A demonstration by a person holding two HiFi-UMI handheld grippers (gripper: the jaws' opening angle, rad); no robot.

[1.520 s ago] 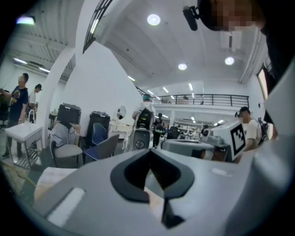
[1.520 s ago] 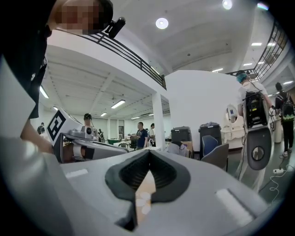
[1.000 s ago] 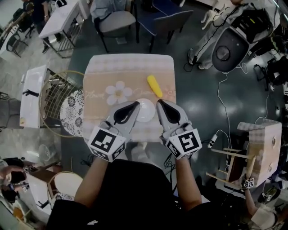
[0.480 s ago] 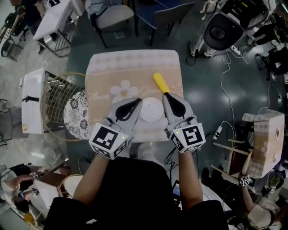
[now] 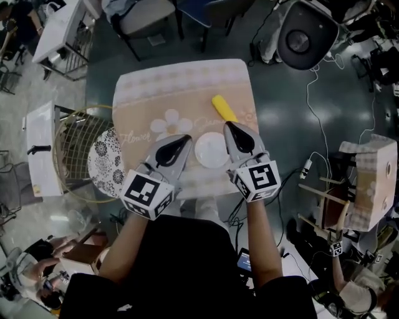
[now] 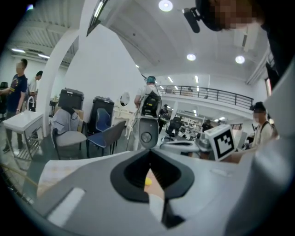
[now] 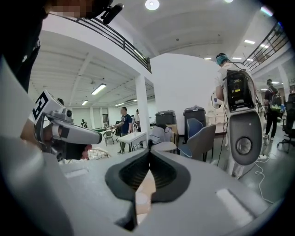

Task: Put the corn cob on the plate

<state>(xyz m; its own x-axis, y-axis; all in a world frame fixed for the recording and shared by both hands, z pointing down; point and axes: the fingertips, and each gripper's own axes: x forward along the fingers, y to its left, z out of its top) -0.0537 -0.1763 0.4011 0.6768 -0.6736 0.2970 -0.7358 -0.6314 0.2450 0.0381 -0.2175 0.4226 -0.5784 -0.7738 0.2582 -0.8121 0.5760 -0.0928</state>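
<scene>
A yellow corn cob (image 5: 222, 107) lies at an angle on the beige flowered tablecloth (image 5: 156, 93), right of centre. A small white plate (image 5: 212, 150) sits nearer to me, empty. In the head view my right gripper (image 5: 228, 125) is shut and holds nothing. Its tip is past the plate's far right rim, just short of the cob's near end. My left gripper (image 5: 187, 138) is also shut and empty, with its tip at the plate's left rim. Through the left gripper's (image 6: 149, 152) jaw hollow a bit of the cob (image 6: 148, 181) shows. The right gripper (image 7: 150, 152) view shows its jaws meeting.
A wire basket frame (image 5: 65, 152) and a patterned round seat (image 5: 103, 163) stand at the table's left. Chairs (image 5: 143, 15) stand beyond the table, and a grey robot base (image 5: 303, 37) at the far right. A wooden stool (image 5: 368, 180) and floor cables (image 5: 315, 112) are on the right.
Both grippers have moved forward and lower over the table. The right tip went from beside the plate to near the cob's near end. Both stayed shut.
</scene>
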